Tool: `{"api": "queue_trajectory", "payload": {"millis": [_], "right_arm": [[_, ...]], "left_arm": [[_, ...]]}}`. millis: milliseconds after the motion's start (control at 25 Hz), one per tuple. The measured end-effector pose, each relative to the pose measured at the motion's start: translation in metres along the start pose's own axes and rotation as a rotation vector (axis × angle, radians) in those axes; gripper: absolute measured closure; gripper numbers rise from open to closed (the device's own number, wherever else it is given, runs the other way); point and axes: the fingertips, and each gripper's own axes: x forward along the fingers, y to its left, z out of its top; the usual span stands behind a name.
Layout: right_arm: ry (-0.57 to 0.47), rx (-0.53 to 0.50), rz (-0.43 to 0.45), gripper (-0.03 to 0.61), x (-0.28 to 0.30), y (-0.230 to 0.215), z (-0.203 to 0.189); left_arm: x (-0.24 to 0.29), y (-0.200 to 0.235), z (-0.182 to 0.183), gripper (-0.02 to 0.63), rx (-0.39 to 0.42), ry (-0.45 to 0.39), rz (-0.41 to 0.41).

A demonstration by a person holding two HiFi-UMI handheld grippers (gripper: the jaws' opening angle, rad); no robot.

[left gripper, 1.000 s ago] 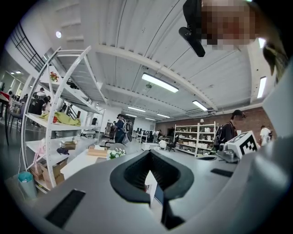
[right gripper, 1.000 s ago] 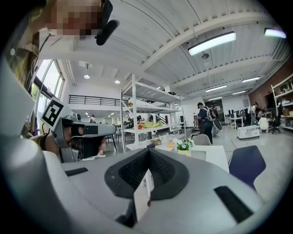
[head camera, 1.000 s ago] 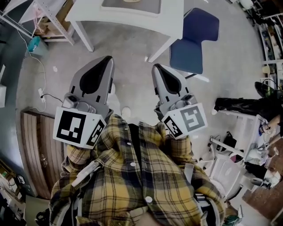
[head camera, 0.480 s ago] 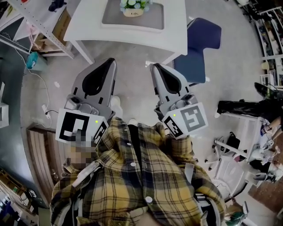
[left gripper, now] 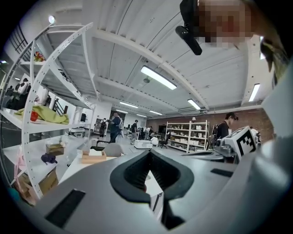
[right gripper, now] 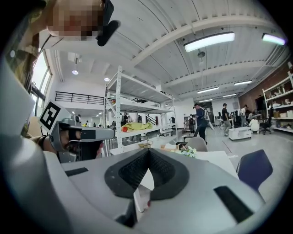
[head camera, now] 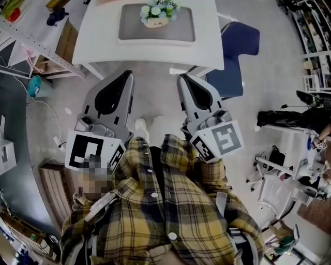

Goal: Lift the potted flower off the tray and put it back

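The flower (head camera: 155,14) stands on the grey tray (head camera: 182,31) at the far side of the white table (head camera: 209,49), well ahead of me. I carry both grippers level and side by side in front of my chest, pointed toward it, since there is nothing within reach to take yet. My left gripper (head camera: 125,75) has its jaws pressed together with nothing between them, and my right gripper (head camera: 183,79) is closed and empty too; I judge both must spread before they can go round the pot.
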Motion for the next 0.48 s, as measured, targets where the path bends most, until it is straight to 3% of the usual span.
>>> {"api": "queue_trajectory", "payload": {"millis": [480], "right_arm": [[0.023,0.004,0.008,0.581,0.07,-0.056,-0.003]], "left_arm": [[0.074,0.048,-0.003,0.607,-0.013,0.01,0.015]]}}
